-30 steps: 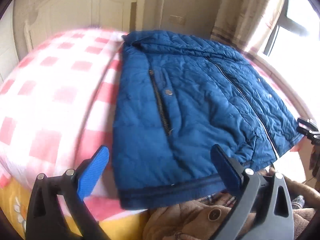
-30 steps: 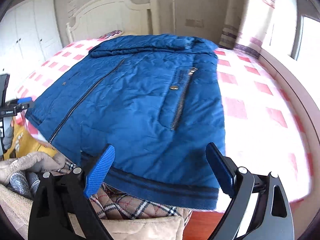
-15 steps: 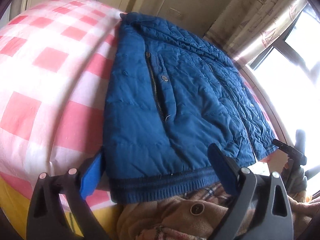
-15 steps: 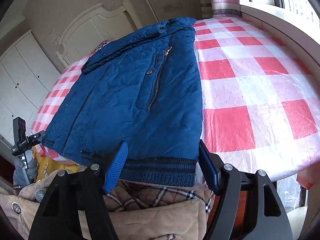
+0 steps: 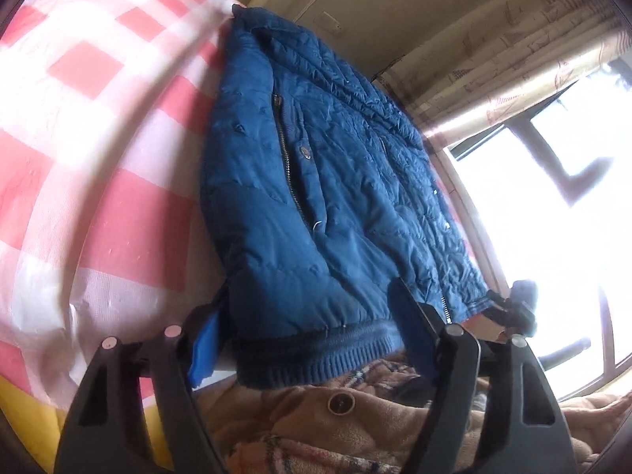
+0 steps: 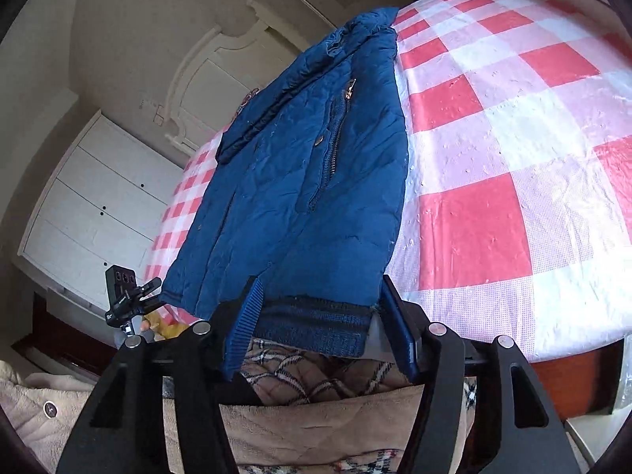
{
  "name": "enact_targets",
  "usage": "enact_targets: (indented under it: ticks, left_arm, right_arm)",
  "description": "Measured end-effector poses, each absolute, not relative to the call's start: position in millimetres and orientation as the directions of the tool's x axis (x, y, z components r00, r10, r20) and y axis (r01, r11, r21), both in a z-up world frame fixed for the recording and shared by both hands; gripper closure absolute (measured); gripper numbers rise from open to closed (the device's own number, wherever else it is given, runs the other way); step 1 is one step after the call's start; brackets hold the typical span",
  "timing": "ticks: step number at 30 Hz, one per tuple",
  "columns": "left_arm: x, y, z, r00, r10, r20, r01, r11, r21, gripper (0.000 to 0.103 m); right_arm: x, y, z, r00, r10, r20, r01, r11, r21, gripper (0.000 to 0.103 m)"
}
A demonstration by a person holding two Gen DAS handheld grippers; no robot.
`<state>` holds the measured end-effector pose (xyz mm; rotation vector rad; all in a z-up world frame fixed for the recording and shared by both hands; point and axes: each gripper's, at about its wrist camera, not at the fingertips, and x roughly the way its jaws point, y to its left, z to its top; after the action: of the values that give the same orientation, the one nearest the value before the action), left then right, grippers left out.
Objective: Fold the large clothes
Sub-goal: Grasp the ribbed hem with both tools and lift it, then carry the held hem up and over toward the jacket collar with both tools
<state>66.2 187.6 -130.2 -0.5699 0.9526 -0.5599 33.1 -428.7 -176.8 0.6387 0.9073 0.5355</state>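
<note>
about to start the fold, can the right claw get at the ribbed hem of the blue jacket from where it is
Probably yes. The right claw is open and already straddles the ribbed hem at the edge of the bed; nothing sits between its fingers and the jacket.

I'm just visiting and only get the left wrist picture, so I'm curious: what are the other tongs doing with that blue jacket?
Observer: The right tongs are open, with the ribbed hem at one bottom corner of the jacket lying between their fingers.
Operator: Is there any furniture I can't see?
Observer: Yes, a white cupboard with drawers stands against the wall beyond the jacket.
Operator: What's under the checked sheet?
Observer: A reddish wooden bed frame shows just below the edge of the checked sheet.
</note>
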Motion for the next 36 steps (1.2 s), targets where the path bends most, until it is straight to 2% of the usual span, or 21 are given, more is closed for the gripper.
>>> enact_targets:
  ticks: [3, 5, 6, 8, 9, 10, 13, 18, 24, 28, 31, 33, 36]
  left_arm:
    - [75.3, 185.2, -129.8, 0.471, -0.673, -0.570, 0.180, 0.706, -0.685, 0.025]
    - [84.3, 169.4, -124.7, 0.474, -0.652, -0.592, 0.202, 0.735, -0.648, 0.013]
    - [89.8, 162.0, -123.6, 0.475, -0.646, -0.598, 0.211, 0.743, -0.635, 0.011]
    - [96.9, 152.0, -120.1, 0.472, -0.616, -0.631, 0.204, 0.772, -0.601, 0.013]
    - [99.2, 149.4, -119.2, 0.468, -0.587, -0.661, 0.190, 0.797, -0.573, 0.025]
    - [100.9, 147.9, -121.4, 0.465, -0.541, -0.701, 0.165, 0.831, -0.531, 0.061]
    - [91.6, 155.4, -123.6, 0.474, -0.534, -0.700, 0.169, 0.835, -0.523, 0.078]
    - [58.6, 157.7, -98.9, 0.511, -0.529, -0.678, 0.226, 0.843, -0.488, 0.085]
    - [-0.4, 202.8, -61.9, 0.523, -0.629, -0.575, 0.307, 0.768, -0.562, 0.086]
    - [-13.0, 225.5, -53.6, 0.553, -0.718, -0.423, 0.332, 0.656, -0.678, 0.086]
    - [8.6, 232.4, -46.8, 0.571, -0.757, -0.318, 0.334, 0.568, -0.752, 0.086]
    - [34.7, 232.6, -38.6, 0.586, -0.768, -0.259, 0.319, 0.512, -0.797, 0.086]
    - [90.9, 228.9, -27.2, 0.597, -0.772, -0.219, 0.269, 0.449, -0.852, 0.085]
  right_arm:
    - [37.6, -427.3, -174.9, 0.527, 0.662, -0.533, -0.150, 0.689, 0.709, 0.045]
    - [48.0, -417.2, -171.7, 0.524, 0.647, -0.555, -0.160, 0.714, 0.682, 0.045]
    - [54.6, -411.3, -170.7, 0.522, 0.630, -0.575, -0.156, 0.733, 0.662, 0.047]
    - [67.3, -402.1, -170.0, 0.537, 0.593, -0.600, -0.128, 0.760, 0.637, 0.058]
    - [70.2, -397.7, -169.6, 0.549, 0.562, -0.618, -0.118, 0.785, 0.608, 0.063]
    - [68.9, -394.4, -168.3, 0.563, 0.545, -0.621, -0.130, 0.801, 0.585, 0.070]
    - [53.2, -387.9, -159.4, 0.609, 0.491, -0.623, -0.175, 0.849, 0.498, 0.081]
    - [19.1, -394.1, -148.8, 0.641, 0.494, -0.588, -0.201, 0.847, 0.492, 0.084]
    - [-56.4, -387.5, -111.5, 0.592, 0.591, -0.549, -0.370, 0.804, 0.466, 0.084]
    - [-84.1, -378.1, -76.0, 0.625, 0.619, -0.475, -0.447, 0.783, 0.432, 0.084]
    - [-70.2, -375.9, -50.0, 0.665, 0.610, -0.432, -0.449, 0.788, 0.421, 0.084]
    - [-49.0, -381.1, -36.9, 0.678, 0.626, -0.385, -0.440, 0.766, 0.469, 0.084]
    - [1.1, -385.6, -23.5, 0.697, 0.621, -0.360, -0.406, 0.754, 0.516, 0.084]
